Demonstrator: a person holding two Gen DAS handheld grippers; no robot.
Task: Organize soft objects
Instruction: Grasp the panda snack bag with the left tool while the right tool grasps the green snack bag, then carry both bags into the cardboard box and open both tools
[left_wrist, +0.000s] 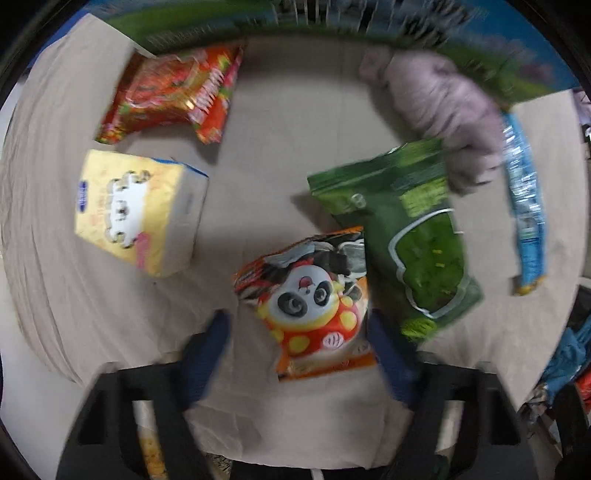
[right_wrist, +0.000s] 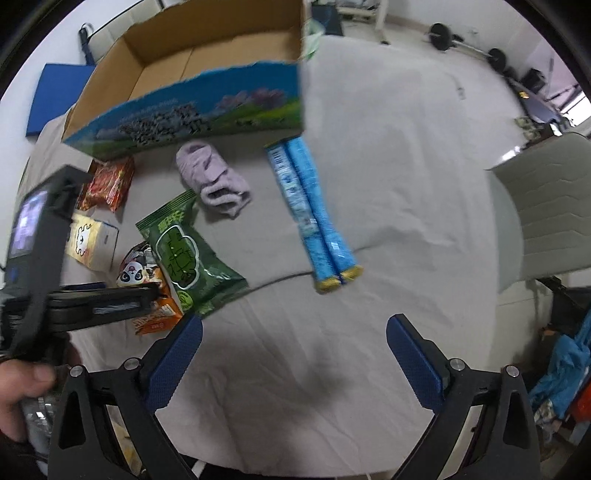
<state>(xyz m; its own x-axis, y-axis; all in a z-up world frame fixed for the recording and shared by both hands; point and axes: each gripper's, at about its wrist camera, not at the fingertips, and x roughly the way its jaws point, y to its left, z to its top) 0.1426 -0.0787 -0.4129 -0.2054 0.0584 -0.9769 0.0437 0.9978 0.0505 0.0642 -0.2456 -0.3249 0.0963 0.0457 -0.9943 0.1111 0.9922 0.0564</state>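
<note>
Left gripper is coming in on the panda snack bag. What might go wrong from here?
1. The panda bag sits between the open left gripper fingers, but the green bag seems to overlap its edge; closing may catch or drag both.
2. The left wrist view is motion-blurred, so alignment is hard to judge.
3. The puffy bag may crush if squeezed hard.

My left view is motion-blurred; the box (left_wrist: 332, 37) print is unreadable. In my right view, the left gripper (right_wrist: 122, 301) hides part of the panda bag (right_wrist: 138, 271).
</note>
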